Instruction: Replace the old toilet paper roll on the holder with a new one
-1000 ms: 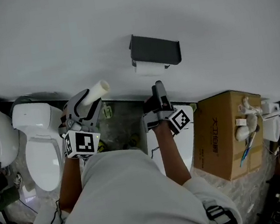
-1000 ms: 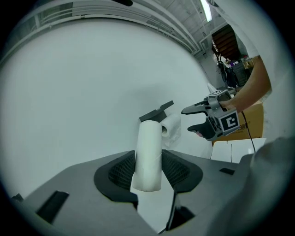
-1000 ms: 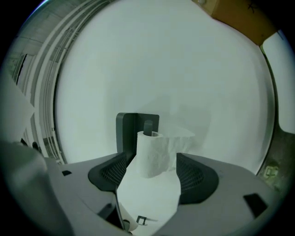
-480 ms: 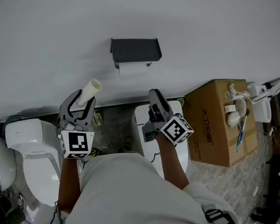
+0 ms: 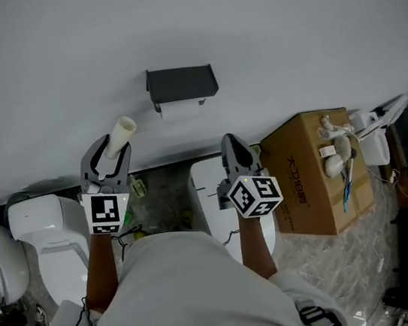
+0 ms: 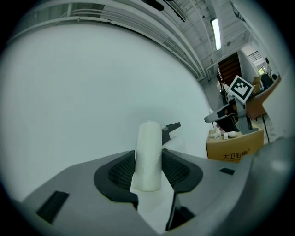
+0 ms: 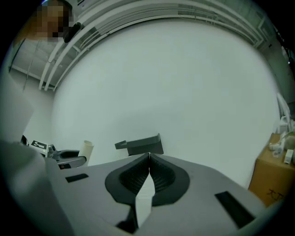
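Two grippers point at a white wall (image 5: 282, 25), side by side and well apart. Down and to the left of the left gripper (image 5: 110, 146) stands a white toilet (image 5: 46, 227).

The left gripper has its jaws set wide and clamped on a pale tube (image 6: 150, 147). Both pads press the tube's lower part, one from each side. Its upper end sticks out past the fingertips, tilted up and to the right in the head view.

Up and to the right of that gripper, a dark holder (image 5: 181, 83) is fixed on the wall, apart from the tube's tip. In the left gripper view, one corner of the holder shows from behind the tube's right side.

The right gripper (image 5: 232, 141) sits below and to the right of the holder and does not touch it. Its jaws are together, the pads meeting along one line. In the right gripper view the holder lies straight ahead, just past the closed tips. Under this gripper is a second white toilet (image 5: 206, 185).

To the right of the right gripper stands a cardboard box (image 5: 309, 181) with small white items on top.
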A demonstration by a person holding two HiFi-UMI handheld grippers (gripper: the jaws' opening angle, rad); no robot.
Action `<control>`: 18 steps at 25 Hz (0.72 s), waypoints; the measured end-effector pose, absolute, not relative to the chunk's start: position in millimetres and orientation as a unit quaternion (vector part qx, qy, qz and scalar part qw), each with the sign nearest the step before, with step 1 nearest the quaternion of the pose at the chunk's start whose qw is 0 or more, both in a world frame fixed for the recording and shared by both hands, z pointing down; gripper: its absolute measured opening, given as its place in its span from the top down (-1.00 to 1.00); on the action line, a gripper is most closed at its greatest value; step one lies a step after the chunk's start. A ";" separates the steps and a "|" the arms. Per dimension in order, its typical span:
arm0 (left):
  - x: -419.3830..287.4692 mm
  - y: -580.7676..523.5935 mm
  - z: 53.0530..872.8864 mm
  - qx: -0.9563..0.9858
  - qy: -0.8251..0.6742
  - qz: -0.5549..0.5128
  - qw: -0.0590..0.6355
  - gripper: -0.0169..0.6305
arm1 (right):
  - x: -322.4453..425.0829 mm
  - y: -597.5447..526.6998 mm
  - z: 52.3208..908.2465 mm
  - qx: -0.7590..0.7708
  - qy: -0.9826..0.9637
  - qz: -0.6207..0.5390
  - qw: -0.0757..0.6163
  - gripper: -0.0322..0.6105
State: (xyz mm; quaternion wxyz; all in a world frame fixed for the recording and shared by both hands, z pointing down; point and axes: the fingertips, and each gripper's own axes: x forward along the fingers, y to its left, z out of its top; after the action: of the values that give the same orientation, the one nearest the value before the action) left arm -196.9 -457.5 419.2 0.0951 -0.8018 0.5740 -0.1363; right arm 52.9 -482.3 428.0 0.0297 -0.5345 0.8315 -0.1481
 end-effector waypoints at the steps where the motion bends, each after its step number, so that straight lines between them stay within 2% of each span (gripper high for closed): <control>1: -197.7 -459.8 417.3 -0.803 0.576 -0.128 0.091 0.33 | 54.2 -483.3 426.1 -0.537 0.830 -0.145 0.031 0.88; 11: -209.0 -472.1 399.0 -0.797 0.602 -0.042 0.044 0.33 | 62.9 -491.2 402.2 -0.545 0.832 -0.098 0.028 0.89; 18: -218.7 -473.9 385.5 -0.787 0.615 -0.012 0.051 0.33 | 59.8 -495.6 398.1 -0.544 0.834 -0.089 0.030 0.89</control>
State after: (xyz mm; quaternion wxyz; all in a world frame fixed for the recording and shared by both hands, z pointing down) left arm -218.7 -473.9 385.5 0.0506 -0.7869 0.6149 -0.0119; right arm 59.8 -495.6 398.1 0.0296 -0.5438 0.8340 -0.0889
